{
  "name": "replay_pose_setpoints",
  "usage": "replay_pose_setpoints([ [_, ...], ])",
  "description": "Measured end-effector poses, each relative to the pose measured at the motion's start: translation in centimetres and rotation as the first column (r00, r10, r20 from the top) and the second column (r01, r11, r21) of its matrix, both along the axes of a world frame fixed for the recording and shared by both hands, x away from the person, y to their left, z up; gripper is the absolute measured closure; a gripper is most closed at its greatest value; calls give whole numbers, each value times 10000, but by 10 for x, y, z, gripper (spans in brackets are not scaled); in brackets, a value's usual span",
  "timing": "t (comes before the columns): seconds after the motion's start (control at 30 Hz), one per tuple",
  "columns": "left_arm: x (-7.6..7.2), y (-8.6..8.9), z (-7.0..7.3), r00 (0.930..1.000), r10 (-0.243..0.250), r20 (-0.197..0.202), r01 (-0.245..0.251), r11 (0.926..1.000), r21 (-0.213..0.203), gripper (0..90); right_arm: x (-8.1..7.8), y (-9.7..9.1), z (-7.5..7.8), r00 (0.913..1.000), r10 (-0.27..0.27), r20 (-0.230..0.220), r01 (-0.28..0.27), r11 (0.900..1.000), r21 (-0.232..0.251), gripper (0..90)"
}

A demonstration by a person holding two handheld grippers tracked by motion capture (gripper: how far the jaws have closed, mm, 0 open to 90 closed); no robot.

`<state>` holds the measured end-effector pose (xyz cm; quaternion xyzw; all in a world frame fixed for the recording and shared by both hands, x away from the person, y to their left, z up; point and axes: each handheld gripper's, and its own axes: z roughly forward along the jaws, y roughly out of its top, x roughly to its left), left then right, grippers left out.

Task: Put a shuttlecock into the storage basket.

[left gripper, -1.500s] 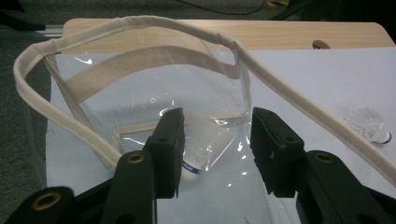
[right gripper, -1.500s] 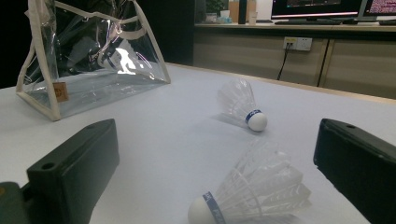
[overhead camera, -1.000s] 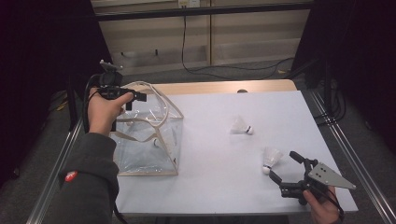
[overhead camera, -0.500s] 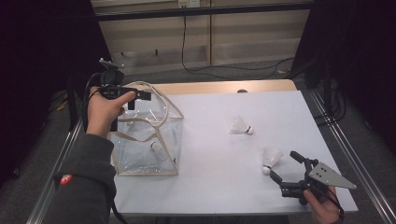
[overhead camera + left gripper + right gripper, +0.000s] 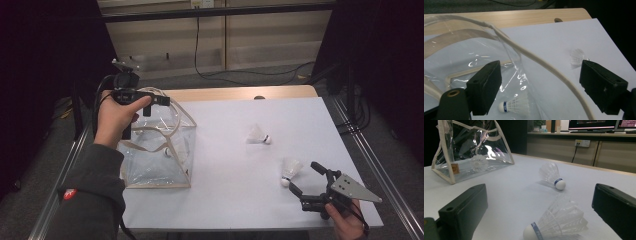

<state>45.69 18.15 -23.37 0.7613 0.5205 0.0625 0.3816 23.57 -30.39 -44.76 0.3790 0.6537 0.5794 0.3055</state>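
Left tongs (image 5: 539,87) have just been opening above the clear bag (image 5: 461,57); one shuttlecock (image 5: 516,106) lies inside it, another (image 5: 577,57) well outside.

White shuttlecocks (image 5: 560,226) with blue bands; clear bag (image 5: 160,150) trimmed cream.

Open white table (image 5: 240,200) between clear bag (image 5: 160,165) and two shuttlecocks (image 5: 257,135); bag's handle (image 5: 544,65) arches across.

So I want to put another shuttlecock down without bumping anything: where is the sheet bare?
The widest bare patch lies between the bag and the two loose shuttlecocks, reaching to the near edge. The far right corner past the farther shuttlecock is bare too. It is crowded at the right gripper, open around the nearer shuttlecock, and at the bag's mouth under the open left gripper.
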Motion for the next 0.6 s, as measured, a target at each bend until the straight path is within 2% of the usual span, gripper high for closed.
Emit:
replay_pose_setpoints([
  [0.17,-2,-6,5,9990,-443,-23,443,9990,59,179,0,0,0,10000,35,-21,-35,10000,-52,1],
  [0.6,-6,-20,10,9955,-942,41,943,9955,-60,184,0,0,0,10000,30,-2,-30,10000,4,1],
])
